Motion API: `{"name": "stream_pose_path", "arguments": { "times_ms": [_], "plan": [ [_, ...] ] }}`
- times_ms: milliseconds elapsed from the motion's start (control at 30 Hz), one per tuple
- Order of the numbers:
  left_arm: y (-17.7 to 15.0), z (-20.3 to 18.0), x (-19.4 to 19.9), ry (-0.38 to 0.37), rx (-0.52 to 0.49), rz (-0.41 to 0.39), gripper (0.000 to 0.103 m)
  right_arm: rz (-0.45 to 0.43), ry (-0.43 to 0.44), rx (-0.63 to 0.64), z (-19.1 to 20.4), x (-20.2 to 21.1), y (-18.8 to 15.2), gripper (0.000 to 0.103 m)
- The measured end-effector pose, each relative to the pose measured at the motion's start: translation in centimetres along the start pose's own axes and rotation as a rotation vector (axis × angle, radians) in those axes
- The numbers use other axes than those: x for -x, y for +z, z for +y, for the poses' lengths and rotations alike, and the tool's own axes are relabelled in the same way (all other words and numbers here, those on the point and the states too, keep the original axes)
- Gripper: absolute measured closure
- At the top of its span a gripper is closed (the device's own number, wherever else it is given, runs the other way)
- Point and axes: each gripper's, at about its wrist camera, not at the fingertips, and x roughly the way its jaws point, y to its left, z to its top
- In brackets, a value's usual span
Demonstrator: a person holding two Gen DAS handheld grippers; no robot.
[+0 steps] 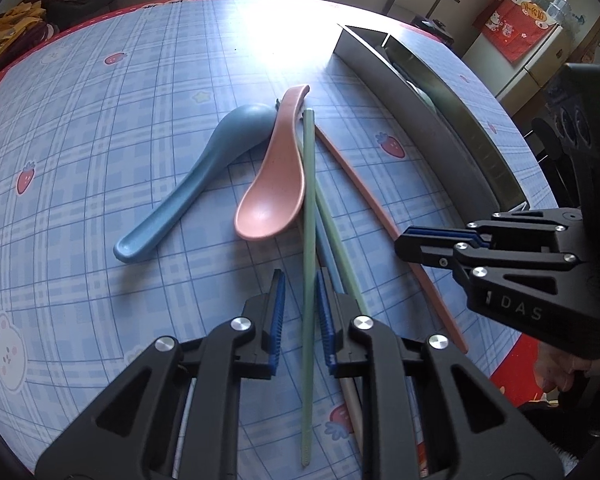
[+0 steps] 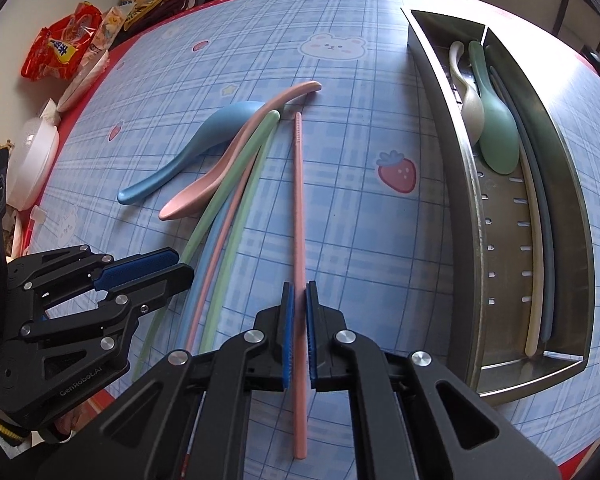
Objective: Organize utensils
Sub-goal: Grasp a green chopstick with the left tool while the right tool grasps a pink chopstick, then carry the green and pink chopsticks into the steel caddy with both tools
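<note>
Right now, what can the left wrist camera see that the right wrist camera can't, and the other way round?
Only the left wrist view shows the red cloth on a white cabinet. Only the right wrist view shows the green spoon and cream spoon inside the metal tray, plus the red snack bag. Both show the blue spoon, pink spoon, the left gripper around a green chopstick and the right gripper shut on a pink chopstick.

1. A blue spoon [image 1: 196, 178] is laid bowl-down on the tabletop.
2. A pink spoon [image 1: 274, 184] is laid bowl-up beside it.
3. Green chopsticks [image 1: 309, 220] are fanned out beside the spoons, and a pink chopstick [image 2: 299, 248] is set apart.
4. A green spoon [image 2: 494, 120], a beige spoon [image 2: 469, 96] and chopsticks are held in a steel tray [image 2: 572, 216].
</note>
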Motion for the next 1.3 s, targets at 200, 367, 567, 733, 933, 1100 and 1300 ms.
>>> {"name": "stream_pose_path", "arguments": {
  "times_ms": [200, 367, 567, 733, 933, 1100, 1300],
  "plan": [
    [1.1, -0.3, -0.4, 0.016, 0.008, 0.012, 0.082, -0.006, 0.016, -0.009, -0.2, 0.0, -0.1, 0.097],
    [1.4, -0.6, -0.7, 0.021, -0.001, 0.010, 0.082, -0.027, 0.028, -0.013, -0.5, 0.1, -0.4, 0.097],
    [0.2, -1.4, 0.2, 0.038, -0.031, -0.016, 0.093, -0.052, 0.042, -0.023, -0.9, 0.3, -0.9, 0.097],
    [-1.2, -0.7, 2.3, 0.037, 0.035, -0.054, 0.093, -0.042, 0.041, -0.045, -1.0, 0.4, -0.8, 0.097],
    [-3.0, 0.7, 5.1, 0.037, 0.120, -0.106, 0.093, -0.011, -0.002, -0.027, -0.4, 0.2, -0.2, 0.098],
    [-3.8, 1.6, 6.9, 0.031, 0.174, -0.146, 0.093, -0.002, -0.063, 0.020, 0.7, 0.0, -0.1, 0.098],
    [-4.5, 2.3, 8.4, 0.030, 0.211, -0.181, 0.093, -0.005, -0.157, 0.137, 2.5, -0.3, -0.2, 0.098]
  ]
}}
